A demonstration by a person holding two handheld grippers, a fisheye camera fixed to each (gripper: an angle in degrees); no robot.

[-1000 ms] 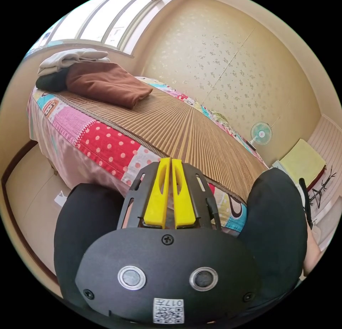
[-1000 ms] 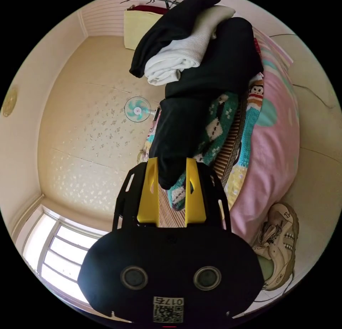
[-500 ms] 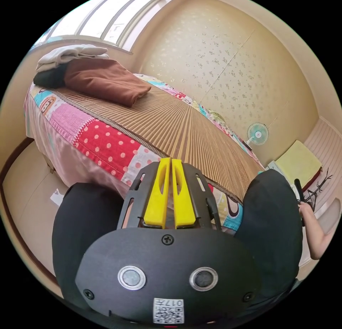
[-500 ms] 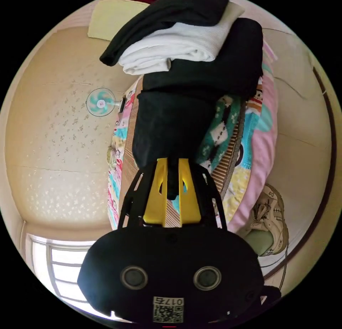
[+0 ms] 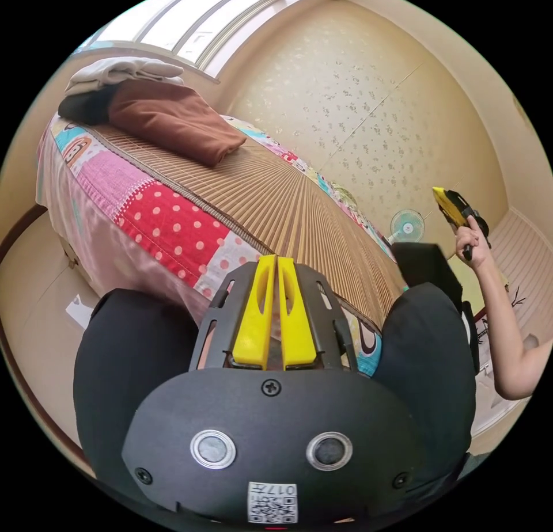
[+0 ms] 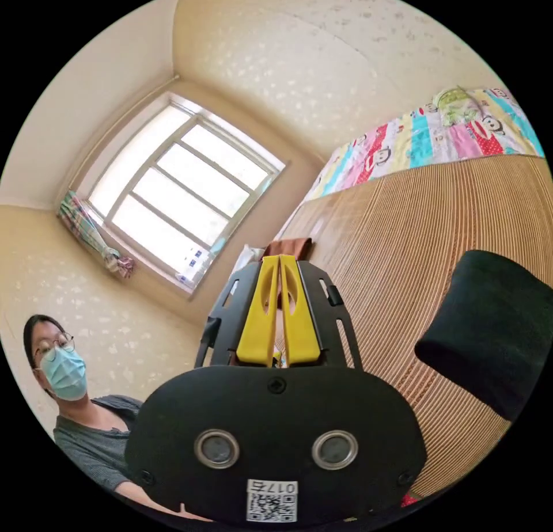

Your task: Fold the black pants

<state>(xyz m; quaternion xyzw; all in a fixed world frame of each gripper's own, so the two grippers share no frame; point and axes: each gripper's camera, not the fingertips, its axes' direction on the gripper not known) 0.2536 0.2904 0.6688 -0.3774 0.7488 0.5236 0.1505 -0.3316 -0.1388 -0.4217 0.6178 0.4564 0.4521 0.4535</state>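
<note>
Pants (image 6: 489, 330) lie as a dark bundle on the mat (image 6: 403, 238), to the right of the right gripper (image 6: 279, 307) and clear of it. Their long axis runs from the picture's lower right edge up and left, with the rounded end pointing roughly toward the jaws. The far end is cut off by the frame, so their full length and how they are folded cannot be made out. The right gripper's jaws are pressed together with no cloth between them. Ahead of their tips sits a brown cloth (image 6: 288, 248), to their left is a window (image 6: 173, 192), and to their lower left a person (image 6: 75, 405). In the left gripper view, the left gripper (image 5: 275, 313) is likewise clenched and holds nothing, its tips reaching over the quilt (image 5: 167, 232) at the bed's edge. Far to the right of those jaws a hand (image 5: 472, 247) raises the right gripper (image 5: 452, 206), and just below it the pants (image 5: 423, 264) show as a dark flat patch, partly hidden. A fan (image 5: 406, 225) stands next to that patch. Two dark shapes (image 5: 132, 371) flank the left gripper's body; I cannot tell what they are.
</note>
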